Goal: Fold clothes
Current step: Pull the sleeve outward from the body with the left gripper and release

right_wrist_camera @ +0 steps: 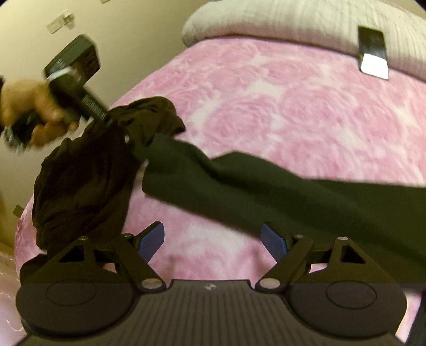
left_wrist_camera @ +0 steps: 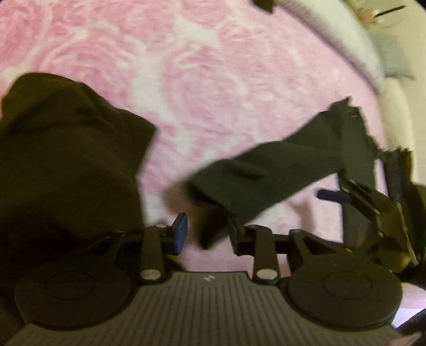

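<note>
A dark green garment [left_wrist_camera: 266,170] hangs in a band over the pink bed; it also shows in the right wrist view [right_wrist_camera: 266,191]. A dark brown garment [left_wrist_camera: 66,165] lies bunched at the left, and in the right wrist view [right_wrist_camera: 85,181] it is at the left too. My left gripper [left_wrist_camera: 207,234] is open, its right finger under the green cloth's end. My right gripper [right_wrist_camera: 213,239] is open and empty, just below the green band. In the left wrist view the right gripper [left_wrist_camera: 354,191] sits at the far right, touching the cloth. The left gripper's handle [right_wrist_camera: 74,87] is held by a hand.
A pink rose-patterned blanket [left_wrist_camera: 213,79] covers the bed. A grey-white pillow [right_wrist_camera: 293,21] lies at the head with a black-and-white phone-like item [right_wrist_camera: 372,53] on it. A cream wall [right_wrist_camera: 119,32] is to the left.
</note>
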A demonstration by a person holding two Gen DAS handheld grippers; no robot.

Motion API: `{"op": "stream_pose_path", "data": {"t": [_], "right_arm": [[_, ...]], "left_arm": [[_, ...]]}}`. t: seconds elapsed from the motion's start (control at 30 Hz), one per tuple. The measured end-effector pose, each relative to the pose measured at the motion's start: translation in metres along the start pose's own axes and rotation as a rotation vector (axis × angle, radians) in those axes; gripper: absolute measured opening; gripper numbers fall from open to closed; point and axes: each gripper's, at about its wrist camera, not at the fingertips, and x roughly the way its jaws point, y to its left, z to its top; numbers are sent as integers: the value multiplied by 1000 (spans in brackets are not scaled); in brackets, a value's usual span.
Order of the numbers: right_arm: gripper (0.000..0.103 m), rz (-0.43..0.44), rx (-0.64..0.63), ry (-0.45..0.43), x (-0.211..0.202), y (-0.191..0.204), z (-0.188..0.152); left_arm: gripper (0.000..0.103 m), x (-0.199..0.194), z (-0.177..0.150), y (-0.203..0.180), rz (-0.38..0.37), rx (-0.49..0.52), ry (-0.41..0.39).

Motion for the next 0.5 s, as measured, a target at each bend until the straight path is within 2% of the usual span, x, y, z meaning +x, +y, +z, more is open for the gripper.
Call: {"op": "stream_pose_path", "data": {"t": [0.17, 0.23, 0.3, 0.5], "right_arm": [[82, -31, -4, 13, 6, -13, 16], [82, -52, -9, 17, 4, -19, 18], [82, -88, -19, 17, 1, -25, 20], [82, -174, 13, 4, -6, -60, 31]], "left_arm": [[36, 23, -24, -7, 11, -40, -89], [26, 31, -28, -9, 32, -50, -111], [0, 29, -34, -12, 21, -65, -98], [0, 5, -75, -21, 65, -57, -36]]}}
